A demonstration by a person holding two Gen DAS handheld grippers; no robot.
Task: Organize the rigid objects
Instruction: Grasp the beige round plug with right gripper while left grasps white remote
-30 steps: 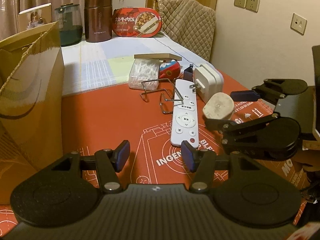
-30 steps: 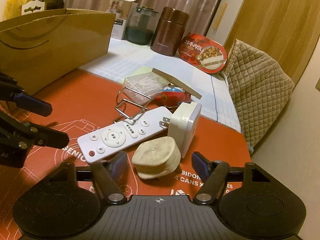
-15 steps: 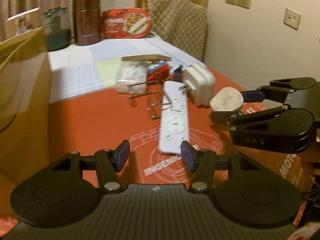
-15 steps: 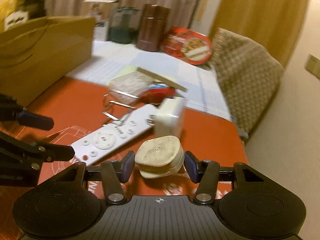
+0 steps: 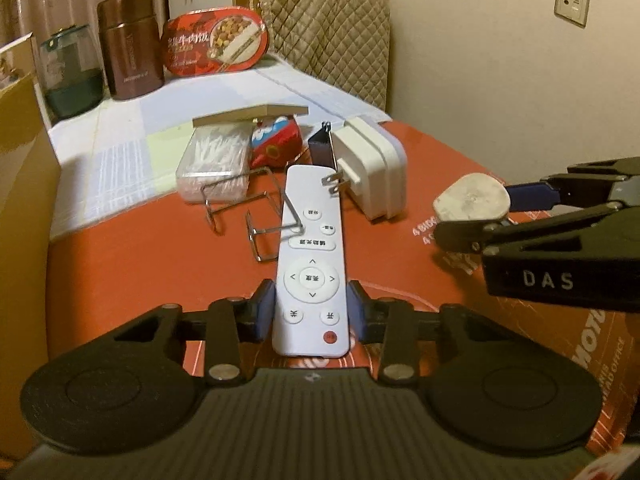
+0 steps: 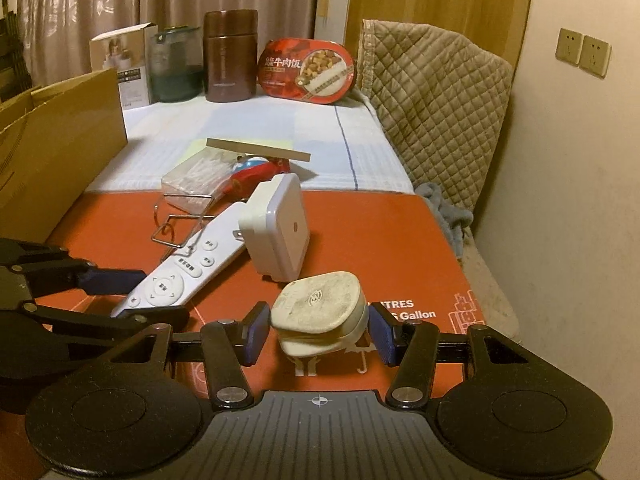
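Observation:
A white remote [image 5: 311, 280] lies on the red mat [image 5: 120, 264], its near end between the fingers of my left gripper [image 5: 310, 312]. The jaws are closing and both blue pads touch the remote's sides. In the right wrist view the left gripper [image 6: 136, 300] straddles the remote [image 6: 180, 276] at the lower left. My right gripper [image 6: 318, 334] is shut on a worn beige plug [image 6: 320, 308] and holds it a little above the mat. From the left wrist view the plug [image 5: 472, 200] sits in the right gripper [image 5: 486, 216] at the right edge.
A white charger [image 5: 372, 172] stands behind the remote, its prongs over the remote's far end. A wire rack [image 5: 248, 216], a cotton swab box [image 5: 212, 160], a red packet [image 5: 276, 140] and a wooden board [image 5: 248, 114] are clustered beyond. A brown paper bag [image 5: 20, 200] stands at the left.
My left gripper moved forward over the remote's near end and its fingers closed in on it. My right gripper shut on the beige plug, rolled and raised it off the mat.

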